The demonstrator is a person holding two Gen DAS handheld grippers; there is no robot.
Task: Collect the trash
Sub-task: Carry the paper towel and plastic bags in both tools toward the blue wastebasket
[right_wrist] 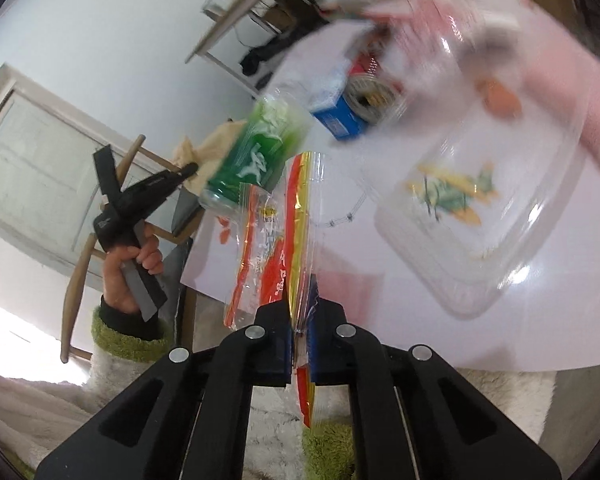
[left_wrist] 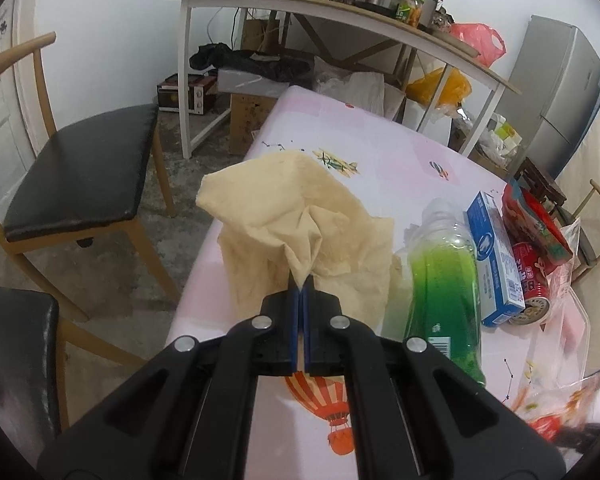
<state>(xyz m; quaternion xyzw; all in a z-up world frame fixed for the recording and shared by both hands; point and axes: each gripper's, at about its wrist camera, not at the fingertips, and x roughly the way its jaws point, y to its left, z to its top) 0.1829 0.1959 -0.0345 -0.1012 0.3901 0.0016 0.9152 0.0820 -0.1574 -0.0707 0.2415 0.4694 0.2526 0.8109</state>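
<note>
While bottle label (left_wrist: pixel 440 342) shows barcode, blue box (left_wrist: pixel 494 256) print unreadable

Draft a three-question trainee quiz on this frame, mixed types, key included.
1. True or false: the left gripper is shut on the beige paper bag.
2. What is clamped in the right gripper?
A. the green bottle
B. a clear plastic wrapper with red and gold print
C. the blue box
3. Fill in: on the table, the red can lies right beside the ____ box.

Key
1. True; its jaws pinch a fold of the bag.
2. B; the wrapper runs between the closed jaws.
3. blue
</note>
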